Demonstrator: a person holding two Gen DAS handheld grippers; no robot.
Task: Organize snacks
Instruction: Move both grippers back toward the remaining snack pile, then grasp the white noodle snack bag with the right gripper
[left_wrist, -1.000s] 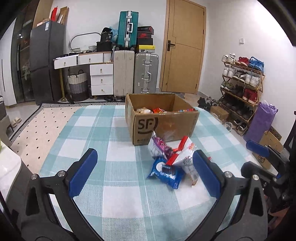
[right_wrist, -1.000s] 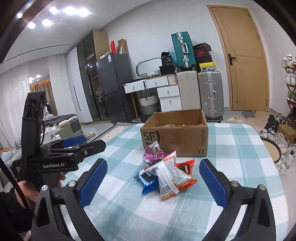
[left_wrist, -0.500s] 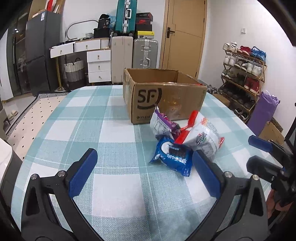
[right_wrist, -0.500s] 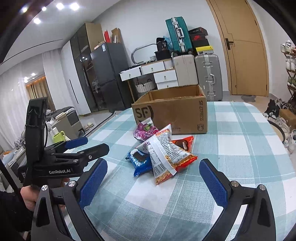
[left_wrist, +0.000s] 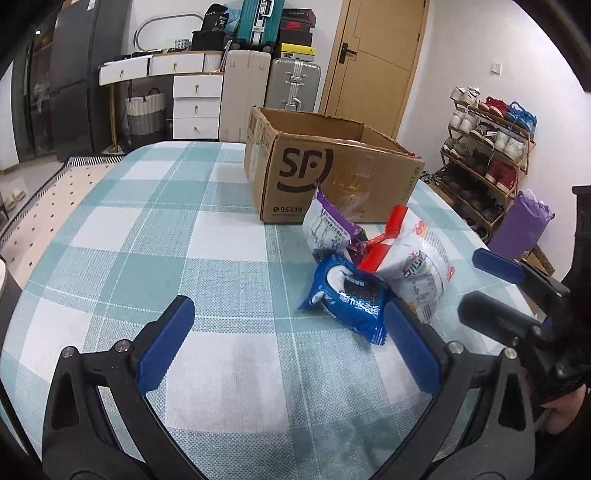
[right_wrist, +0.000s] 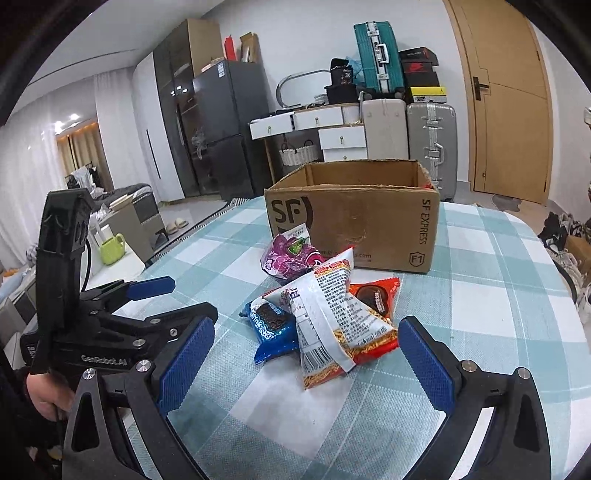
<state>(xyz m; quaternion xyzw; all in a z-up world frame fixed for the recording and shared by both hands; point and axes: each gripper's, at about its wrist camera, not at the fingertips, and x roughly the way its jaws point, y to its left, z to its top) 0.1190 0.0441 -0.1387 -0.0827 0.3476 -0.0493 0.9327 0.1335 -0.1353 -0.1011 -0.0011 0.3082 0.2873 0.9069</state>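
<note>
A small pile of snack packets lies on the checked tablecloth in front of an open cardboard SF box (left_wrist: 332, 177) (right_wrist: 354, 218). The pile holds a blue cookie packet (left_wrist: 347, 295) (right_wrist: 271, 326), a purple packet (left_wrist: 327, 229) (right_wrist: 290, 254), a white and red noodle bag (left_wrist: 413, 258) (right_wrist: 328, 325) and a red cookie packet (right_wrist: 376, 295). My left gripper (left_wrist: 288, 347) is open and empty, just short of the blue packet. My right gripper (right_wrist: 303, 365) is open and empty, close to the noodle bag.
The table (left_wrist: 147, 229) is round with a teal checked cloth. Each gripper shows at the edge of the other's view: the right gripper (left_wrist: 517, 295), the left gripper (right_wrist: 110, 317). Suitcases, drawers, a fridge, a door and a shoe rack (left_wrist: 487, 147) stand around the room.
Both grippers have dropped lower and moved closer to the snack pile. Both stay open. The snacks and the box have not moved.
</note>
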